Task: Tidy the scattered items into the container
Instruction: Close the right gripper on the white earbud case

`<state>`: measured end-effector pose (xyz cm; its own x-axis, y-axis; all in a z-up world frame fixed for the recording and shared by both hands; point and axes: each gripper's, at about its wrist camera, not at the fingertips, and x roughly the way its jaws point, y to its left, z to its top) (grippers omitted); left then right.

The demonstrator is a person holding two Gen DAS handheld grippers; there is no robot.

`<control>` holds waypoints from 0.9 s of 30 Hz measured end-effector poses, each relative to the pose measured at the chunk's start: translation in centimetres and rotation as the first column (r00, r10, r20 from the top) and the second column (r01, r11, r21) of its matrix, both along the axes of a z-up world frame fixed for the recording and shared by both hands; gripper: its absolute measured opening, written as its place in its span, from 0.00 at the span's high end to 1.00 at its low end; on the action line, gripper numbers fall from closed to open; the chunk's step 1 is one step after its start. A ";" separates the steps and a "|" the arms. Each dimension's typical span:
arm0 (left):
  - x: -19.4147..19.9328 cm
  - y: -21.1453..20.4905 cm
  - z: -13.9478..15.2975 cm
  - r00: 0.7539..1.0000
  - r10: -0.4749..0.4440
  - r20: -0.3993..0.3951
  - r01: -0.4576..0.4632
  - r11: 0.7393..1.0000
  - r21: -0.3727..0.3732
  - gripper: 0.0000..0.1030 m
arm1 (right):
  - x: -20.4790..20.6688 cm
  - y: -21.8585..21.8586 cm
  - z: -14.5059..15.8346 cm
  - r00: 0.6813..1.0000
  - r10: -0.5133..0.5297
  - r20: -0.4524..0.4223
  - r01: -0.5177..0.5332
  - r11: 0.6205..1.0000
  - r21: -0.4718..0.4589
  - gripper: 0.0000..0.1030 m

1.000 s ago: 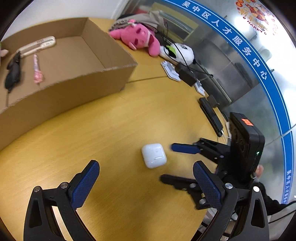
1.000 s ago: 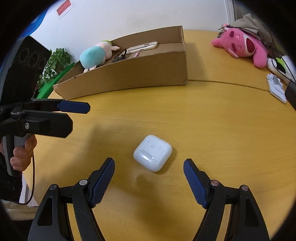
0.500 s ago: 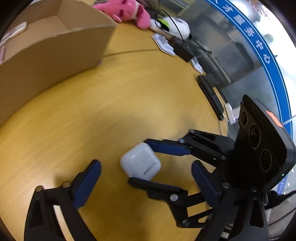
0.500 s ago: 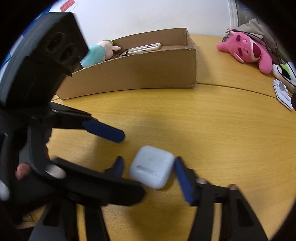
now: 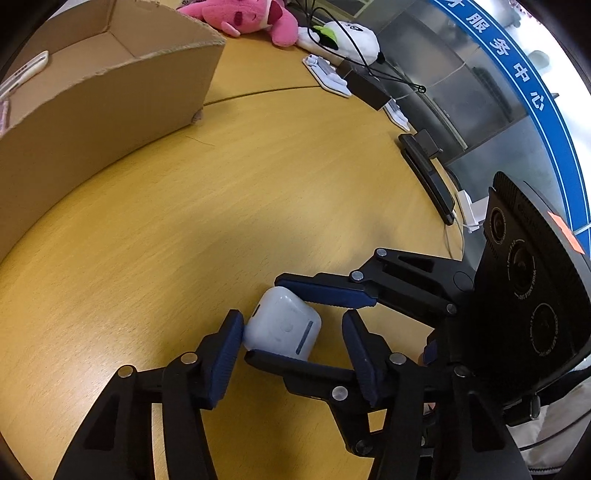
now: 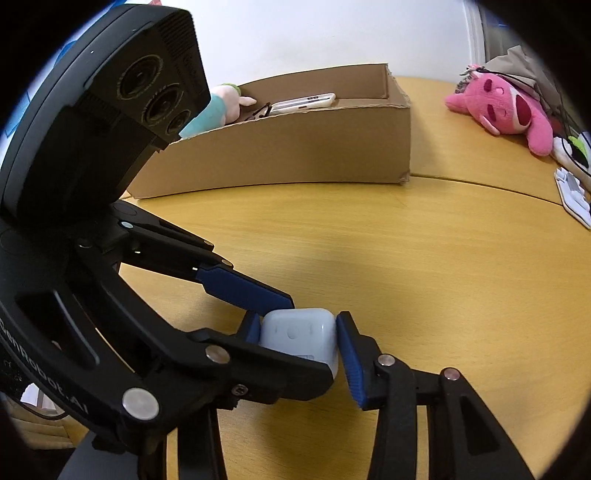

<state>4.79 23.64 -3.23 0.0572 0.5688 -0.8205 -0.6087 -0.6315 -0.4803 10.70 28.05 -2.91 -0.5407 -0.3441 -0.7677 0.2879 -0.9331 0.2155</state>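
A white earbud case (image 5: 282,325) stands tilted on the wooden table, caught between both grippers. My right gripper (image 6: 297,325) is closing, and both its blue pads press on the sides of the case (image 6: 299,332). My left gripper (image 5: 291,325) crosses it at right angles and is closing too. Its left pad touches the case while its right pad (image 5: 360,354) stands clear of it. The open cardboard box (image 5: 110,99) sits farther back on the table; the same box (image 6: 295,147) holds a teal plush toy (image 6: 210,110) and a white phone (image 6: 303,103).
A pink plush (image 6: 506,107) lies behind the box's right end, with a white plush (image 5: 347,35) beside it. A white power strip (image 5: 327,72), a black adapter (image 5: 367,86) with cables and a black bar (image 5: 428,177) line the table's far right edge.
The case lay flat between open jaws; now it is tipped up. The right gripper has shut on it. The left gripper has come down to it and narrowed.
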 end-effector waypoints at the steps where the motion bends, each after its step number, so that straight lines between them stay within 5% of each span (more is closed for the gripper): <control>1: 0.0 -0.1 0.2 1.000 0.001 -0.005 -0.001 1.000 -0.003 0.45 | -0.1 -0.2 0.1 1.000 0.005 0.000 -0.005 1.000 0.007 0.60; 3: 0.0 -0.4 0.5 1.000 0.003 -0.015 -0.003 1.000 0.000 0.53 | -0.4 -0.6 0.2 1.000 0.020 0.000 -0.020 1.000 0.021 0.59; 4: -0.1 -0.7 0.6 1.000 0.011 -0.022 -0.011 1.000 -0.004 0.76 | -0.4 -0.7 0.2 1.000 0.027 0.000 -0.027 0.999 0.026 0.59; 12: -0.8 -2.7 -0.2 0.999 0.027 0.024 -0.027 0.999 0.029 0.77 | -0.6 -1.3 0.2 0.997 0.078 0.021 -0.079 0.997 0.022 0.59; 17: -0.2 -2.2 -1.0 0.998 -0.034 0.051 0.033 0.999 0.017 0.65 | 0.1 -2.6 0.2 0.989 0.148 -0.001 -0.148 0.988 0.045 0.59; 27: -1.3 -3.2 0.5 0.999 -0.016 0.040 0.015 1.000 0.027 0.79 | -0.9 -3.0 0.8 0.984 0.179 0.021 -0.180 0.982 0.049 0.59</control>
